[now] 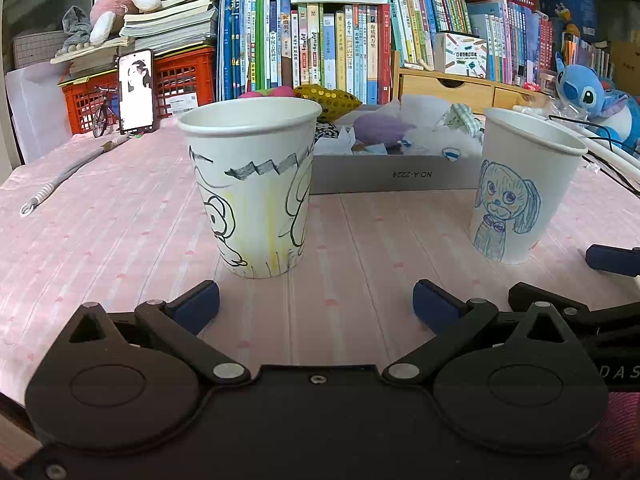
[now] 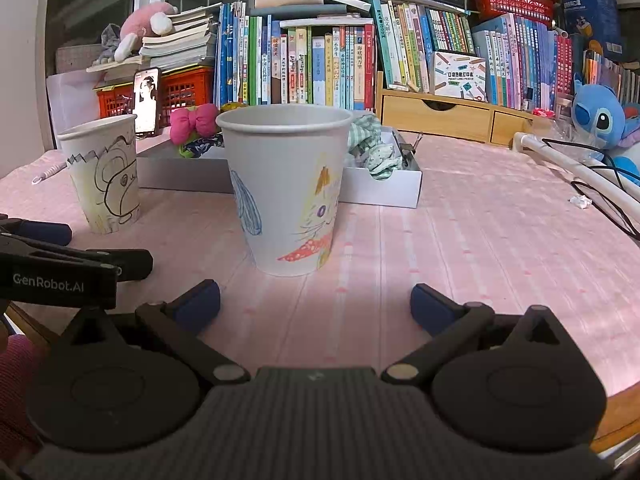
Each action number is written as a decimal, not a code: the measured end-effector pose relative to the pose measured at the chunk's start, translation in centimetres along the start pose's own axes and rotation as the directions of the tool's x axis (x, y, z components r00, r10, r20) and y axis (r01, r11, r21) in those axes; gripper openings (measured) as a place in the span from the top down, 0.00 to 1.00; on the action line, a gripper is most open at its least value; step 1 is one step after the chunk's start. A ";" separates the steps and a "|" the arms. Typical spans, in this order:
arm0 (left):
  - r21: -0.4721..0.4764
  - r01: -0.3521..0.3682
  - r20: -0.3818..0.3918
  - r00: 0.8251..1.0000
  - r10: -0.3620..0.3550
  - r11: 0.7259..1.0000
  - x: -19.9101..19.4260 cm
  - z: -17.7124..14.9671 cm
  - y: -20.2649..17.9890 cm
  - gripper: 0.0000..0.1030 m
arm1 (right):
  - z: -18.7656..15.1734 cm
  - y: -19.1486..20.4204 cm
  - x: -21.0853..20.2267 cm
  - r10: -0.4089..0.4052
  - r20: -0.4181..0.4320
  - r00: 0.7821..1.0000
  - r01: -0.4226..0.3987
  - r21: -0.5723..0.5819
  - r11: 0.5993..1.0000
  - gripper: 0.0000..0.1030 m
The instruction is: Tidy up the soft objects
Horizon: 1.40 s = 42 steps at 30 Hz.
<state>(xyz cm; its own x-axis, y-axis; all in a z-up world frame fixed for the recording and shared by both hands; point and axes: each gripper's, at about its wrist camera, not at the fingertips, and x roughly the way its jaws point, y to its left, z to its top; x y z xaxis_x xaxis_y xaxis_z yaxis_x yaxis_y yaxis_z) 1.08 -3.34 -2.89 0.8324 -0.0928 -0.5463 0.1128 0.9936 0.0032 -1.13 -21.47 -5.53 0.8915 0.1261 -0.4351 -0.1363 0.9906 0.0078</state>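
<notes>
While both grippers point(image 1: 316, 304) point(image 2: 315, 303) hover spread and empty near two upright cups point(image 1: 250, 188) point(image 2: 286, 188), soft toys point(image 1: 380, 128) fill the far box point(image 1: 392, 176), leaving the sorting stage unclear.

Bare pink counter point(image 1: 120, 220) lay open between the spread fingers of the left claw point(image 1: 316, 306), blocked just ahead by a paper cup with black line drawings point(image 1: 252, 184) at frame centre. A clear lane ran between that cup and the dog-drawn cup point(image 1: 520, 188) at the right, ending at the grey box point(image 1: 392, 174) of soft things behind. In the right wrist view, the right claw point(image 2: 316, 304) faced the same dog-drawn cup point(image 2: 288, 188); open counter spread to the lower right, fringed by black cables point(image 2: 600, 196).
</notes>
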 end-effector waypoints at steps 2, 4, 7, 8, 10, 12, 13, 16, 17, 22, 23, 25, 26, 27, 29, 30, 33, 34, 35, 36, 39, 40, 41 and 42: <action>0.000 0.000 0.000 1.000 0.000 1.000 0.0 0.0 0.0 0.00 | 0.0 0.0 0.0 0.001 -0.001 1.000 -0.001 -0.001 1.000 0.00; 0.002 0.002 0.000 1.000 -0.002 1.000 0.0 0.0 0.0 0.00 | 0.0 0.0 0.0 0.003 -0.001 1.000 -0.003 -0.001 1.000 0.00; 0.004 0.005 0.000 1.000 -0.005 1.000 0.0 -0.1 0.0 0.00 | 0.0 0.0 0.0 0.002 -0.001 1.000 -0.002 -0.001 1.000 0.00; 0.005 0.005 0.000 1.000 -0.005 1.000 0.0 -0.1 0.0 0.00 | 0.0 0.0 0.0 0.002 -0.001 1.000 -0.002 -0.001 1.000 0.00; 0.004 0.005 0.002 1.000 -0.005 1.000 0.0 -0.1 0.0 0.00 | 0.0 0.1 0.0 0.002 -0.002 1.000 -0.003 -0.001 1.000 0.00; 0.006 0.006 0.004 1.000 -0.006 1.000 0.0 -0.1 0.1 0.00 | 0.0 0.1 0.0 0.005 -0.003 1.000 -0.005 -0.003 1.000 0.00; 0.006 0.006 0.003 1.000 -0.006 1.000 0.0 -0.1 0.1 0.00 | 0.0 0.1 -0.1 0.006 -0.004 1.000 -0.006 -0.004 1.000 0.00; 0.005 0.006 0.003 1.000 -0.006 1.000 0.0 -0.2 0.1 0.00 | 0.2 0.0 0.0 0.011 -0.006 1.000 -0.011 -0.006 1.000 0.00; 0.005 0.006 0.003 1.000 -0.006 1.000 0.0 -0.1 0.1 0.00 | 0.2 -0.1 0.0 0.012 -0.006 1.000 -0.012 -0.006 1.000 0.00; 0.006 0.007 0.003 1.000 -0.007 1.000 0.0 -0.2 0.0 0.00 | 0.2 -0.1 -0.1 0.014 -0.007 1.000 -0.014 -0.007 1.000 0.00; 0.006 0.006 0.003 1.000 -0.006 1.000 0.0 -0.1 0.0 0.00 | 0.2 -0.1 -0.1 0.014 -0.007 1.000 -0.014 -0.007 1.000 0.00; 0.007 0.008 0.003 1.000 -0.008 1.000 0.0 -0.1 0.1 0.00 | 0.2 -0.1 -0.1 0.014 -0.007 1.000 -0.014 -0.007 1.000 0.00; 0.008 0.008 0.003 1.000 -0.008 1.000 0.0 -0.2 0.1 0.00 | 0.2 -0.1 -0.1 0.014 -0.007 1.000 -0.014 -0.007 1.000 0.00; 0.009 0.009 0.004 1.000 -0.009 1.000 0.1 -0.2 0.1 0.00 | 0.2 -0.1 0.0 0.014 -0.007 1.000 -0.014 -0.007 1.000 0.00; 0.009 0.009 0.003 1.000 -0.009 1.000 0.1 -0.2 0.1 0.00 | 0.2 -0.1 0.0 0.014 -0.007 1.000 -0.014 -0.007 1.000 0.00; 0.009 0.010 0.004 1.000 -0.010 1.000 0.0 -0.2 0.0 0.00 | 0.2 -0.1 0.0 0.014 -0.007 1.000 -0.014 -0.007 1.000 0.00; 0.008 0.009 0.003 1.000 -0.009 1.000 0.0 -0.2 0.0 0.00 | 0.2 -0.1 0.0 0.014 -0.007 1.000 -0.014 -0.007 1.000 0.00; 0.009 0.009 0.004 1.000 -0.009 1.000 0.0 -0.2 0.0 0.00 | 0.2 -0.1 -0.1 0.014 -0.007 1.000 -0.014 -0.007 1.000 0.00; 0.008 0.009 0.004 1.000 -0.009 1.000 0.0 -0.2 0.0 0.00 | 0.2 -0.1 -0.1 0.014 -0.007 1.000 -0.014 -0.006 1.000 0.00; 0.008 0.009 0.004 1.000 -0.009 1.000 0.0 -0.2 0.0 0.00 | 0.2 -0.1 0.0 0.014 -0.007 1.000 -0.014 -0.007 1.000 0.00; 0.009 0.009 0.003 1.000 -0.009 1.000 0.1 -0.2 0.1 0.00 | 0.2 -0.1 0.0 0.014 -0.007 1.000 -0.014 -0.007 1.000 0.00; 0.009 0.009 0.004 1.000 -0.009 1.000 0.0 -0.2 0.0 0.00 | 0.2 -0.1 -0.1 0.014 -0.007 1.000 -0.014 -0.007 1.000 0.00; 0.010 0.011 0.004 1.000 -0.011 1.000 0.1 -0.1 0.1 0.00 | 0.2 -0.1 -0.1 0.014 -0.007 1.000 -0.014 -0.007 1.000 0.00; 0.012 0.013 0.003 1.000 -0.013 1.000 0.1 -0.1 0.1 0.00 | 0.2 -0.1 -0.1 0.014 -0.007 1.000 -0.014 -0.007 1.000 0.00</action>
<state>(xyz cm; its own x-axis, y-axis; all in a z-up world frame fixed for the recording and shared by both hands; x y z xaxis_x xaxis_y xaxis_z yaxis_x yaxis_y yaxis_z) 1.10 -3.25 -3.02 0.8328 -0.1055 -0.5434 0.1296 0.9915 0.0061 -1.06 -21.52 -5.29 0.8864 0.1393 -0.4414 -0.1514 0.9884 0.0078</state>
